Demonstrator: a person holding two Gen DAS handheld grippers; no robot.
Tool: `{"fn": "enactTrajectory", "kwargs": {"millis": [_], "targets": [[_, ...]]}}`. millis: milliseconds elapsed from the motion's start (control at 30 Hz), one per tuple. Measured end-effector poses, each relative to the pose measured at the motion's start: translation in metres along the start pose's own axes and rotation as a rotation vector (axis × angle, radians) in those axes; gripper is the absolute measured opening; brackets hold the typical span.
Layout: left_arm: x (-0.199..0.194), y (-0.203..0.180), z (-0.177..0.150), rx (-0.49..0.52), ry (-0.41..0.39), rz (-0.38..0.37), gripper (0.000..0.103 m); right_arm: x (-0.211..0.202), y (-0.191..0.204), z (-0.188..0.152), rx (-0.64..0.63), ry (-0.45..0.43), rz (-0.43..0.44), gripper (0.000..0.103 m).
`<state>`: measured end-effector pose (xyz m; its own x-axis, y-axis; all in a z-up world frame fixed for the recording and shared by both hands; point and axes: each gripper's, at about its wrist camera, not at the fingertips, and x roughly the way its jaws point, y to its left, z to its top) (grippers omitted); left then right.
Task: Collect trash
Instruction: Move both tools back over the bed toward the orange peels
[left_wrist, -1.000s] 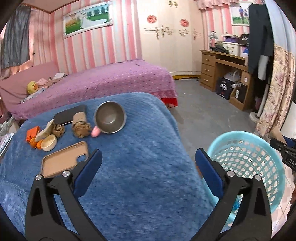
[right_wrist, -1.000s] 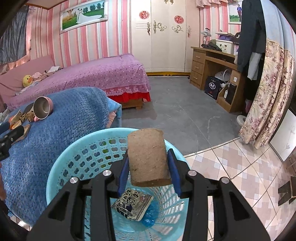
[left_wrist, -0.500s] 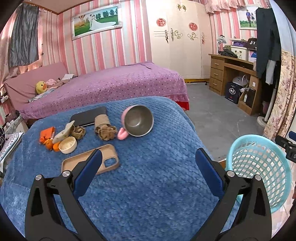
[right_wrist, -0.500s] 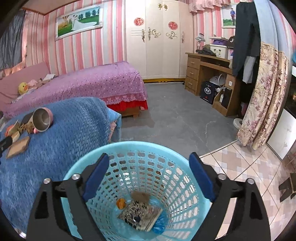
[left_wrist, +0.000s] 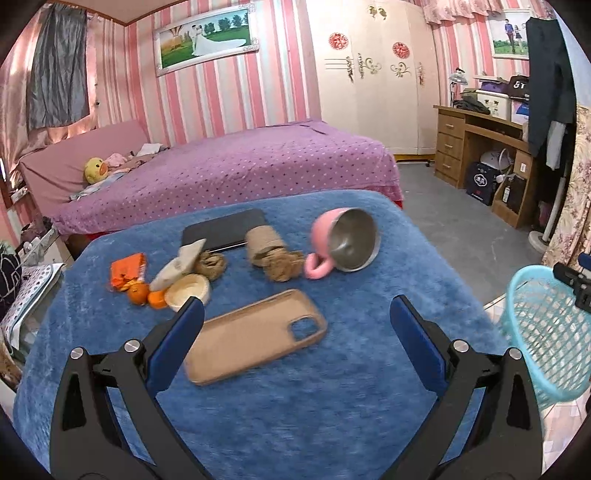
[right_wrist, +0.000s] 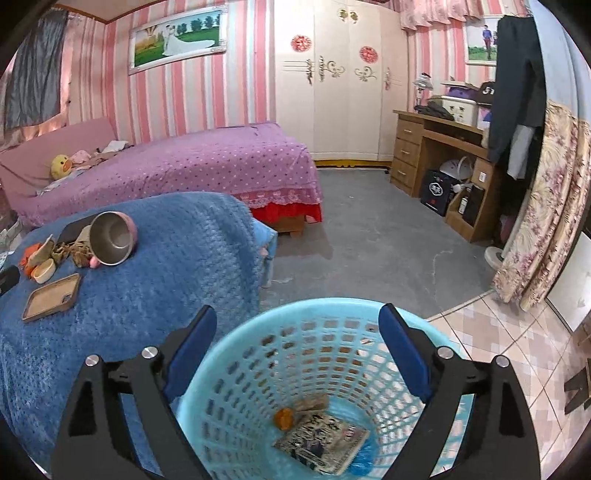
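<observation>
The right gripper (right_wrist: 295, 339) hangs spread and empty over the blue basket (right_wrist: 236, 354), where 3 scraps lie at the bottom. The left gripper (left_wrist: 295, 321) is released too, above the phone case (left_wrist: 255, 336). Trash sits at its 11 o'clock: orange wrapper (left_wrist: 127, 271), peels (left_wrist: 142, 293), brown wad (left_wrist: 282, 267). I'd approach low, straddle 1 piece, and avoid the pink cup (left_wrist: 343, 240).
</observation>
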<state>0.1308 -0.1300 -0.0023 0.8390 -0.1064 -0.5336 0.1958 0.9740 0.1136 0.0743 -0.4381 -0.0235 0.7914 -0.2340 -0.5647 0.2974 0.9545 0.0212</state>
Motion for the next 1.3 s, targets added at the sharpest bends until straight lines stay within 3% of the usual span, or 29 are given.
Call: {"fn": "enactTrajectory", "kwargs": {"millis": [67,300,800,1000,1300], "targets": [[0.005,0.018,-0.003,-0.006,0.009,0.033,0.097,0.003,0.012,0.000,-0.010,0.004,0.009,0.088],[0.013,0.077,-0.008,-0.076,0.051,0.042,0.097,0.010,0.051,-0.001,-0.050,0.014,0.031,0.088],[0.031,0.195,-0.022,-0.174,0.088,0.216,0.097,0.023,0.157,-0.010,-0.172,0.041,0.139,0.088],[0.041,0.220,-0.030,-0.193,0.122,0.206,0.097,0.025,0.182,-0.012,-0.201,0.036,0.173,0.088],[0.073,0.221,-0.026,-0.129,0.142,0.191,0.097,0.041,0.205,-0.007,-0.212,0.061,0.173,0.088]]}}
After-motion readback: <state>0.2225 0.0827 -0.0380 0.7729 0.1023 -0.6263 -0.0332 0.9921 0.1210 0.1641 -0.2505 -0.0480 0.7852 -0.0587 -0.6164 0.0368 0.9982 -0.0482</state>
